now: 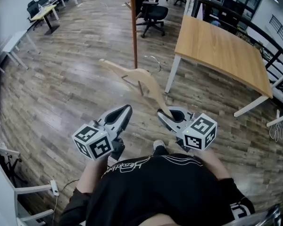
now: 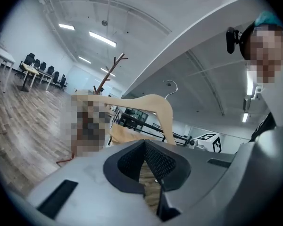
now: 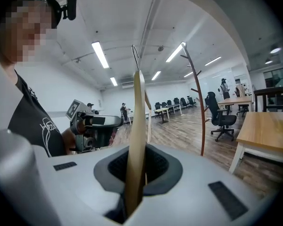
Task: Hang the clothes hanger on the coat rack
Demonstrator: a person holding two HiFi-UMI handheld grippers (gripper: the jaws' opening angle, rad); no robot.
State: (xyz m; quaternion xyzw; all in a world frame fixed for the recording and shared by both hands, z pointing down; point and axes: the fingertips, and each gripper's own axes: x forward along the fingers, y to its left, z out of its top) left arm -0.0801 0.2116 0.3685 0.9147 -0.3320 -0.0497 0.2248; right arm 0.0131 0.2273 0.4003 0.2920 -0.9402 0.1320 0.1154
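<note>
A pale wooden clothes hanger [image 1: 146,81] with a metal hook [image 1: 155,62] is held out over the floor, one arm clamped in my right gripper [image 1: 162,113], which is shut on it. In the right gripper view the hanger [image 3: 137,121] stands edge-on between the pads, its hook up. The coat rack's brown pole [image 1: 133,27] stands just beyond the hanger; its branched top [image 2: 112,67] shows in the left gripper view, and the coat rack's pole [image 3: 199,112] shows again to the right in the right gripper view. My left gripper [image 1: 127,109] hangs beside the right one, shut and holding nothing; the hanger [image 2: 153,105] lies ahead of it.
A wooden table [image 1: 221,46] with white legs stands right of the rack. A black office chair [image 1: 151,13] is behind the pole. Desks and chairs [image 1: 42,11] line the far left wall. White furniture [image 1: 9,182] sits at the near left.
</note>
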